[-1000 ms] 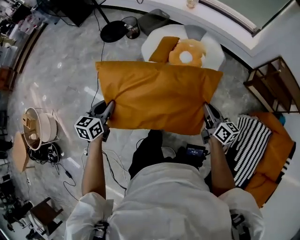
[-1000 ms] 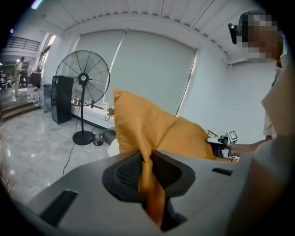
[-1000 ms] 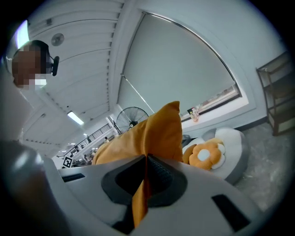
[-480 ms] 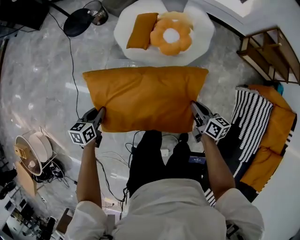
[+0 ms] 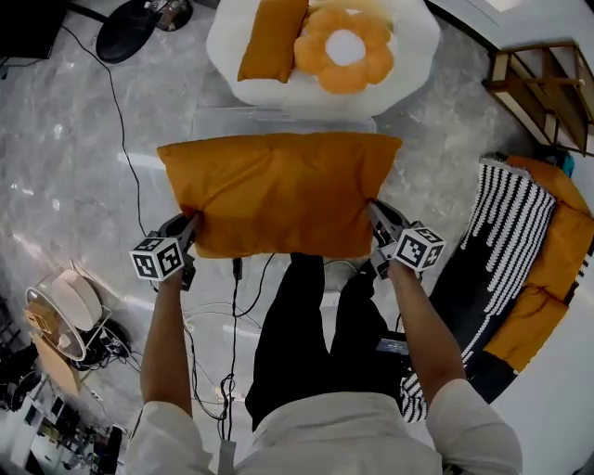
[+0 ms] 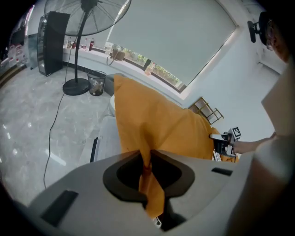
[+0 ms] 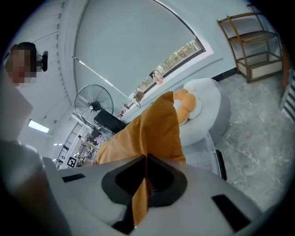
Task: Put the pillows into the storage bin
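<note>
A large orange pillow (image 5: 278,190) hangs spread out in front of the person, held by its two near corners. My left gripper (image 5: 190,230) is shut on the left corner, and the fabric is pinched between its jaws (image 6: 146,159). My right gripper (image 5: 375,219) is shut on the right corner, with a fold of cloth running out between its jaws (image 7: 145,162). Just beyond and under the pillow stands a clear storage bin (image 5: 278,119), most of it hidden by the pillow. Its rim with a black handle shows in the left gripper view (image 6: 94,148) and the right gripper view (image 7: 216,156).
A white round seat (image 5: 413,56) beyond the bin carries a small orange pillow (image 5: 272,37) and an orange ring cushion (image 5: 343,46). A striped pillow (image 5: 501,213) and orange cushion (image 5: 552,269) lie right. A wooden shelf (image 5: 548,83), fan base (image 5: 125,28) and floor cables (image 5: 232,306) surround.
Both grippers have come down with the pillow, which now hangs lower and over the clear bin. The grip on both corners is unchanged.
</note>
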Motion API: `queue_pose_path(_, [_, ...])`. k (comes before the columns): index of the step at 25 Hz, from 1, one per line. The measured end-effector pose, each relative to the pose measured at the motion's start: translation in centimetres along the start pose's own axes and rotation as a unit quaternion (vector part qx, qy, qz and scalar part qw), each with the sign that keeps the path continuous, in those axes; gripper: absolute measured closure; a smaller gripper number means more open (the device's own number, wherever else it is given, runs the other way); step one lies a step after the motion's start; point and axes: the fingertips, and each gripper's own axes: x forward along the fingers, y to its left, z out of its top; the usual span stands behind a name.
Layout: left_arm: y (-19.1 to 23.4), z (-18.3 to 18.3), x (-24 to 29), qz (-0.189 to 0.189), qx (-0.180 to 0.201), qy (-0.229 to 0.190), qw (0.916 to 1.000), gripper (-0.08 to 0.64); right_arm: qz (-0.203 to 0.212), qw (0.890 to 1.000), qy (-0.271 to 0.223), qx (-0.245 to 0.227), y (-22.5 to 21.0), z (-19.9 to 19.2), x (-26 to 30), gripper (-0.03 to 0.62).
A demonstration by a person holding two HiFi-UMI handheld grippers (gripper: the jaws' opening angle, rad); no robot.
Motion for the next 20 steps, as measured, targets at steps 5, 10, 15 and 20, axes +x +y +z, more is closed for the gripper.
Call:
queue_pose_path(5, [3.7,0.3,4.4,-0.001,0.001,0.022,0.9997,0.505,-0.013,0.999,0.003,0.034,-3.5,-1.6,4.3,0.560])
queue_pose_path(10, [5.4,-0.1,9.4,-0.004,0.002,0.043,0.9991,0.506,-0.043,0.998,0.012,0.046,-7.5,-3.0,6.4,0.560])
queue_pose_path(15, [7.0,-1.3,13.1,0.003,0.018,0.087,0.9960,0.506,-0.062,0.996,0.046,0.039,-10.5,-4.6,8.7,0.560])
queue_pose_path(20, [8.7,-3.0,14.5,0.027,0.009,0.114,0.9931,0.478,-0.080,0.994,0.061,0.046,-12.3,-6.0,10.3,0.560])
